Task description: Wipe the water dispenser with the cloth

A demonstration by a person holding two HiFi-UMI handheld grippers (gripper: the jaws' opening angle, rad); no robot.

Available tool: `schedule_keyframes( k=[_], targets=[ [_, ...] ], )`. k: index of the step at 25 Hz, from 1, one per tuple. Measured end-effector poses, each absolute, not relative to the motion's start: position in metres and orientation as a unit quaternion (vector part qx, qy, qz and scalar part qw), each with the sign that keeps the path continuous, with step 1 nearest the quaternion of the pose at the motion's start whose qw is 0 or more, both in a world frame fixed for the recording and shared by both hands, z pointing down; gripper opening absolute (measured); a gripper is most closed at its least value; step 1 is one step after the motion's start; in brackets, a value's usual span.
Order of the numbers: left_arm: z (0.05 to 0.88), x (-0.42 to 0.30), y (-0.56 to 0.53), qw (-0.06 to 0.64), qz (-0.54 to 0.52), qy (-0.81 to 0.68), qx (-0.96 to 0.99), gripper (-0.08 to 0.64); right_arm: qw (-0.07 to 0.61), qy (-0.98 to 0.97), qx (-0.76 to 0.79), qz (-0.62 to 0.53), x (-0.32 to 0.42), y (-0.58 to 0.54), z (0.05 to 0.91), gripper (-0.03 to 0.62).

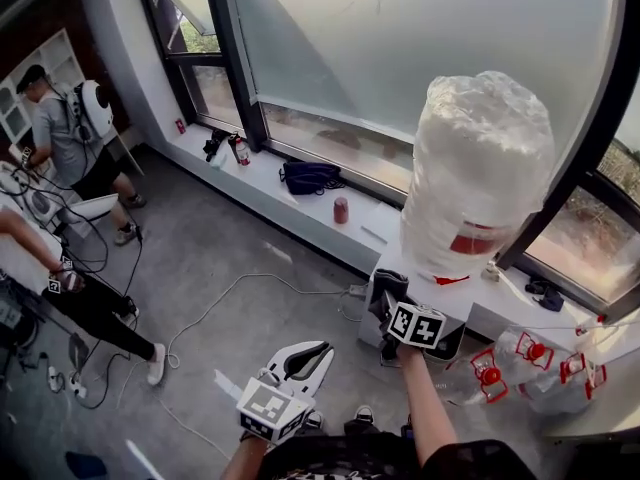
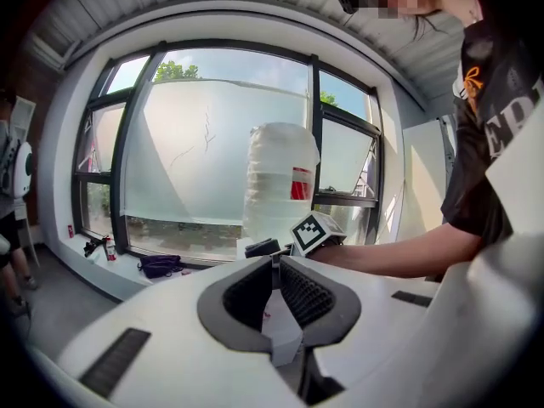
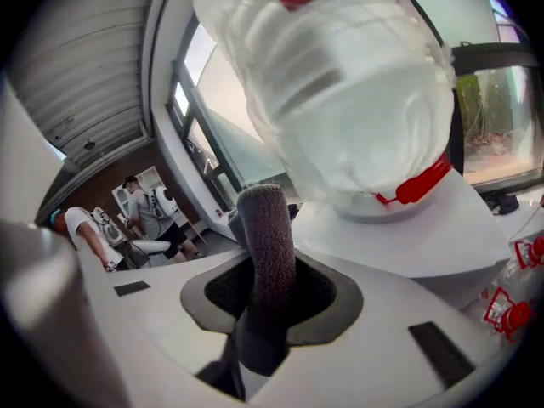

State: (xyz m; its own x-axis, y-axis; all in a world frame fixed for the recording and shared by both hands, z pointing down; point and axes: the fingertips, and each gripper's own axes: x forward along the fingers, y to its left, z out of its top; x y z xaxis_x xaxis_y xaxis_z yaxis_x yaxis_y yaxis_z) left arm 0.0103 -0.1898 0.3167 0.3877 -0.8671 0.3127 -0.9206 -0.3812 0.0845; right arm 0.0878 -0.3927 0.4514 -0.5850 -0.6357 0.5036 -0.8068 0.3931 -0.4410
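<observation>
While the right gripper pinches the cloth close to the water dispenser, wiping looks barely begun.
The left gripper hangs pressed together (empty); a hard push could rock the bottle, or the cloth slip free.

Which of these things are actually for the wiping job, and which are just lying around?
For the job: water dispenser, the bottle on it, grey cloth clamped in the right gripper.
Just lying about: dark bag and red cup on the sill, spare bottles, loose cable.
</observation>
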Motion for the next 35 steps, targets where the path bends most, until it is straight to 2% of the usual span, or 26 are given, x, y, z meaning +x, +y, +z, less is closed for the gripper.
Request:
schedule_keyframes(
  k=[10, 19, 35],
  targets=[
    [0.323, -0.01, -0.167, 0.141, 0.134, -0.583, 0.788, 0.043, 0.113, -0.75, 0.517, 0.397, 0.123, -0.425, 0.483, 0.114],
    [0.322, 0.036, -0.192, 0.131, 0.128, -0.539, 0.822, 0.042, 0.077, -0.716, 0.556, 0.415, 0.214, -0.407, 0.482, 0.114],
    [0.328, 0.104, -0.223, 0.129, 0.112, -0.498, 0.85, 0.042, 0.098, -0.674, 0.616, 0.396, 0.362, -0.385, 0.492, 0.112]
  ],
)
